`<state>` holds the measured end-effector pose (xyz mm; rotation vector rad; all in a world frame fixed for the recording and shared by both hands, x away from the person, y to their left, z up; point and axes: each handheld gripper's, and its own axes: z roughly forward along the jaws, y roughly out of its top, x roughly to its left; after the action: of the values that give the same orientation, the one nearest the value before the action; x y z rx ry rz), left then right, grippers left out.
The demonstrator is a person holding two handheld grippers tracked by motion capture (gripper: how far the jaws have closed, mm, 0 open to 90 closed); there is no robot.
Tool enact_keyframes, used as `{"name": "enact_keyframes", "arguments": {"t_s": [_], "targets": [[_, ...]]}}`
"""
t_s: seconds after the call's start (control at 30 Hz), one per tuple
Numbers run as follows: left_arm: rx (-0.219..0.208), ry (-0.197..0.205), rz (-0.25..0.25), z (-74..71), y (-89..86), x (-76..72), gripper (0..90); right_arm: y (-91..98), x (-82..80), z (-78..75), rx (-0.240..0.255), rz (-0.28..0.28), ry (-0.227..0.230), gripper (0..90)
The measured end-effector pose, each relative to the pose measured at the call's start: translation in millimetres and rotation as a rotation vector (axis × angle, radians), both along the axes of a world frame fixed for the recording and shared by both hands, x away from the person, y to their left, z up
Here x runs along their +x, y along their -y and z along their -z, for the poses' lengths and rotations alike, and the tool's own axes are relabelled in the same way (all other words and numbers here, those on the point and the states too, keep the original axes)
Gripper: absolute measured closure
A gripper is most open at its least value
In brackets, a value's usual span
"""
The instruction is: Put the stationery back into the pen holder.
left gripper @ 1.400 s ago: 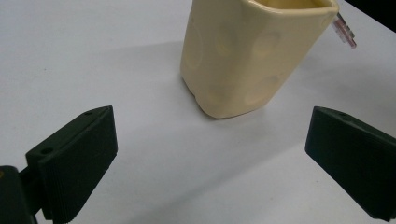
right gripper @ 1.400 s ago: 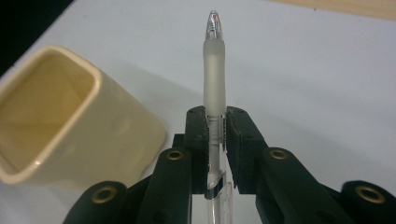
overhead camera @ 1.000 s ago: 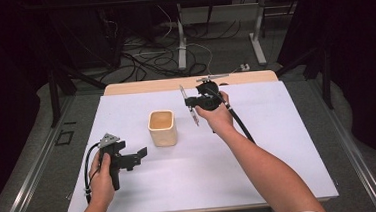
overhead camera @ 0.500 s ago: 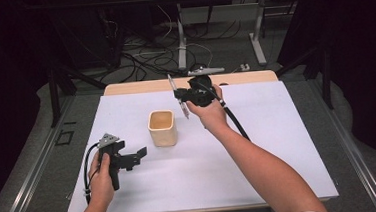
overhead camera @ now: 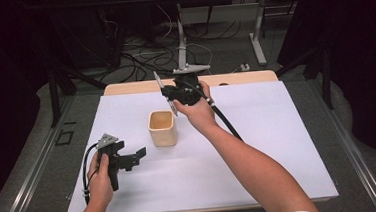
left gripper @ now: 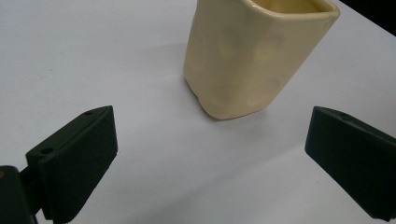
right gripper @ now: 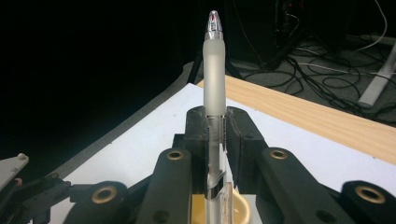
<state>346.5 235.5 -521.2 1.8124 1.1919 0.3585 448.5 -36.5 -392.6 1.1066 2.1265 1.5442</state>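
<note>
We hold the clear plastic pen tight in our right gripper above the cream square cup, likely to drop it in, while our left gripper waits, fingers wide apart.

Pen above cup, on table

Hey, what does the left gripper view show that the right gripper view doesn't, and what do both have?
The left gripper view alone shows the cream cup's dimpled outer walls, standing on the white table sheet beyond wide-open jaws. The right gripper view alone shows a clear pen clamped upright between shut jaws, plus the wooden table edge and floor cables. Both share the white sheet and the cup, whose rim appears just under the pen.
</note>
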Motion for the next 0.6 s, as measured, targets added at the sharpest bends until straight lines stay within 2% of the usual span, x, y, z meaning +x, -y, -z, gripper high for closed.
{"name": "enact_keyframes", "arguments": {"t_s": [0.47, 0.6], "targets": [[0.000, 0.001, 0.001, -1.0, -1.6, -0.3, 2.2, -23.5, 2.7, 6.0, -0.016, -0.010, -0.002, 79.3], [0.000, 0.000, 0.001, -1.0, -1.5, -0.2, 2.2, -26.3, 3.7, 9.6, -0.037, -0.011, -0.007, 79.3]]}}
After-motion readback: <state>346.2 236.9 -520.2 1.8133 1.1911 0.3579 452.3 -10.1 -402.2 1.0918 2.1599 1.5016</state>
